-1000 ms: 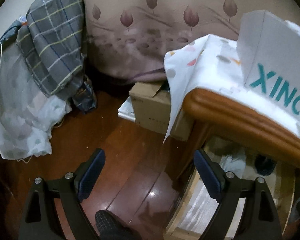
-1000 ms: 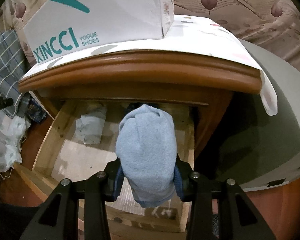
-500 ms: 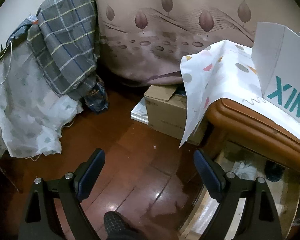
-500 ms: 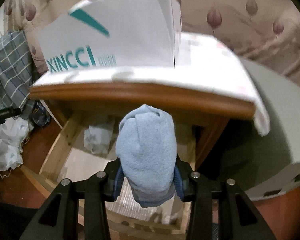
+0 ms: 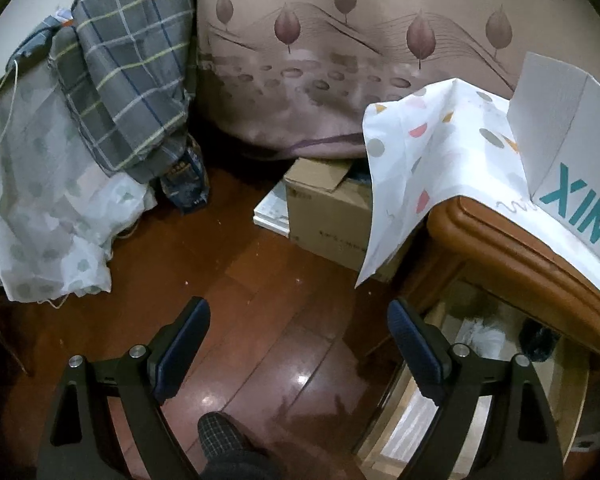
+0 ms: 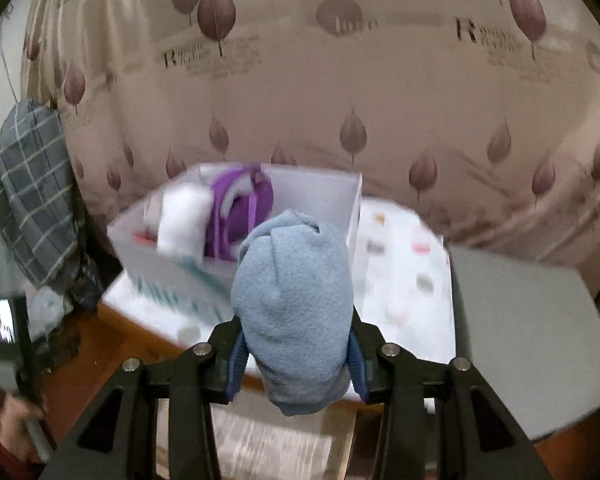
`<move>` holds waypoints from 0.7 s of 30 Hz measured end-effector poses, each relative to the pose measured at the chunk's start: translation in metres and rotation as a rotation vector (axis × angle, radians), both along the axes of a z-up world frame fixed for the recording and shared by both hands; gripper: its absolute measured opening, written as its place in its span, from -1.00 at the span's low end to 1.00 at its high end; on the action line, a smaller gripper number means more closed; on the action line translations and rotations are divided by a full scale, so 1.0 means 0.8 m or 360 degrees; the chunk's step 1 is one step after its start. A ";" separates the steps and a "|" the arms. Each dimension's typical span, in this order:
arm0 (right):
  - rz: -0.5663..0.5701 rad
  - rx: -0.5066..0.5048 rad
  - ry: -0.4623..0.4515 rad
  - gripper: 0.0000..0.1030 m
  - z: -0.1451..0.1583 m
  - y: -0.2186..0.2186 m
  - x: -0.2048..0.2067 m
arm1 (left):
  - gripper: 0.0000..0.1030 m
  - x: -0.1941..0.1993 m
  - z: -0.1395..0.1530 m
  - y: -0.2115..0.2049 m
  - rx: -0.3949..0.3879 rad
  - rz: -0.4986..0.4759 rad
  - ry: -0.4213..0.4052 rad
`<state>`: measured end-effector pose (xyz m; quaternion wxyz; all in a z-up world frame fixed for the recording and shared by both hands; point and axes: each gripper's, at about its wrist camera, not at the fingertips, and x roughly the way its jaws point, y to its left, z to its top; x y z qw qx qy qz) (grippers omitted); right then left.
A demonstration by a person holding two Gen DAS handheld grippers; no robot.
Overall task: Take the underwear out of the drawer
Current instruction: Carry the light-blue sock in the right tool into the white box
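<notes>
My right gripper (image 6: 296, 356) is shut on a rolled light-blue piece of underwear (image 6: 294, 304), held up above the wooden nightstand (image 6: 148, 328); the roll stands upright between the blue pads. The open drawer (image 5: 500, 344) shows in the left wrist view at lower right, with pale folded cloth (image 5: 484, 332) and a dark item (image 5: 540, 340) inside. My left gripper (image 5: 300, 344) hangs open over the brown wooden floor (image 5: 260, 304), left of the drawer, with nothing between its fingers.
A white shoe box (image 6: 236, 240) with purple and white items sits on the nightstand's dotted cloth (image 5: 428, 152). A cardboard box (image 5: 328, 208) stands on the floor beside it. Plaid fabric (image 5: 128, 64) and pale sheets (image 5: 40, 208) pile at left. A grey surface (image 6: 520, 340) lies right.
My right gripper rose with the blue underwear from the drawer to above the nightstand top, so the shoe box's inside now shows. The left gripper drifted slightly away from the drawer.
</notes>
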<state>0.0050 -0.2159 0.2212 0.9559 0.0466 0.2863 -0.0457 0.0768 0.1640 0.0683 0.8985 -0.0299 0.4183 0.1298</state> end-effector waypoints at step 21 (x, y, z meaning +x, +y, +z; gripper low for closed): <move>-0.0011 -0.0116 0.0399 -0.19 -0.056 0.024 0.177 | 0.72 0.009 -0.003 0.014 -0.0040 0.0017 0.0033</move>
